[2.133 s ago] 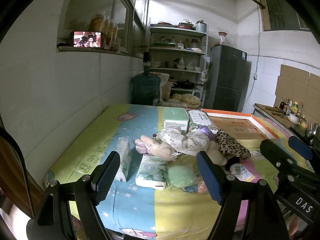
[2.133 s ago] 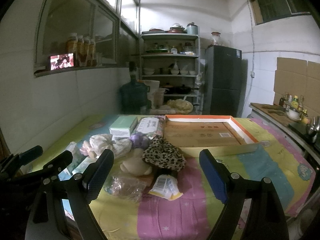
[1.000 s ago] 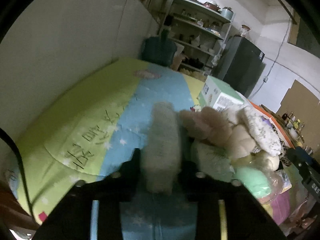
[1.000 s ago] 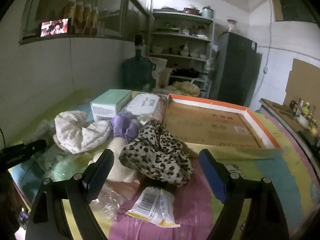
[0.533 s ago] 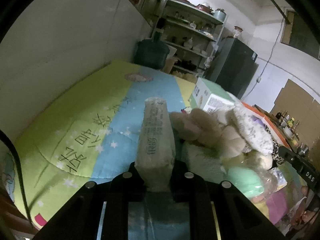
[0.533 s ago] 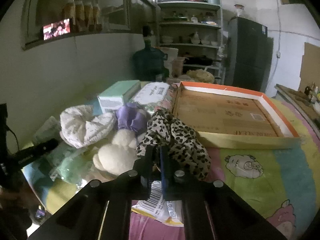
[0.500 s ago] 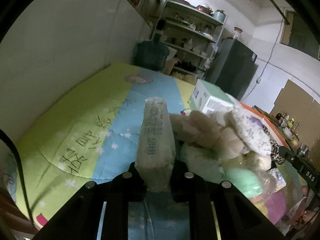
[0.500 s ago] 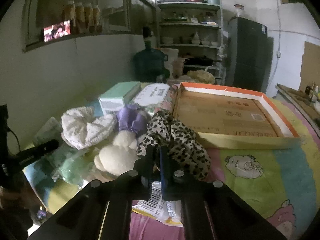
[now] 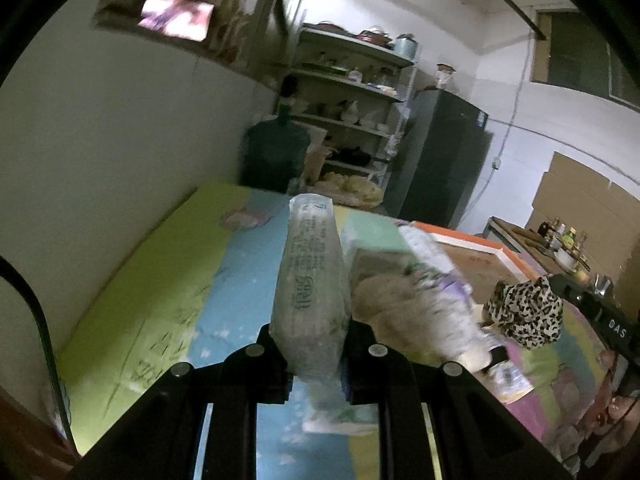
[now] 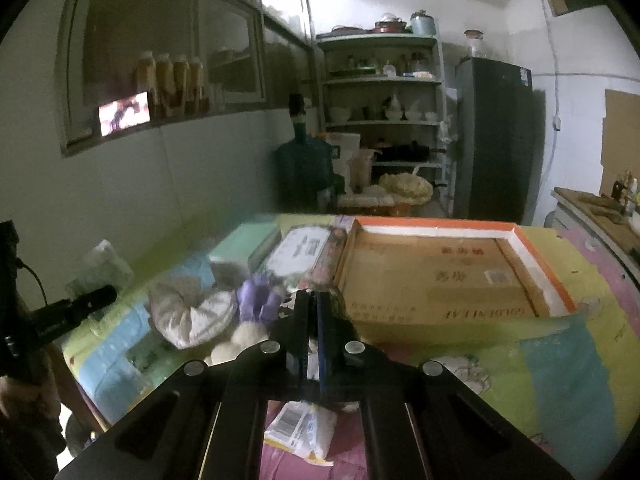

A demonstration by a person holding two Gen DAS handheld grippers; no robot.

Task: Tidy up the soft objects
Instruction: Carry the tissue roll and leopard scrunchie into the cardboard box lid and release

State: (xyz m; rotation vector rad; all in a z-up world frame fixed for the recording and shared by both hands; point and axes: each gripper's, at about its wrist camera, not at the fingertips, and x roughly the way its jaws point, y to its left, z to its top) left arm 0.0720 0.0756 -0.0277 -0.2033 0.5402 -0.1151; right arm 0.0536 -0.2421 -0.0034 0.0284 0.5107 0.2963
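While the left gripper (image 9: 314, 344) pinches a pack of tissues (image 9: 311, 280) and holds it above the striped sheet (image 9: 168, 280) of the bed, the right gripper (image 10: 314, 320) is pressed together on the leopard cloth (image 9: 524, 312), which hangs from it off the sheet in the left wrist view. The other soft things lie in a heap in the middle of the bed: a white flowered cloth (image 10: 192, 316), a purple toy (image 10: 258, 300) and a pale plush toy (image 10: 240, 340). A flat cardboard box with orange rim (image 10: 440, 276) sits toward the far right corner. A small packet (image 10: 300, 428) lies near the front edge.
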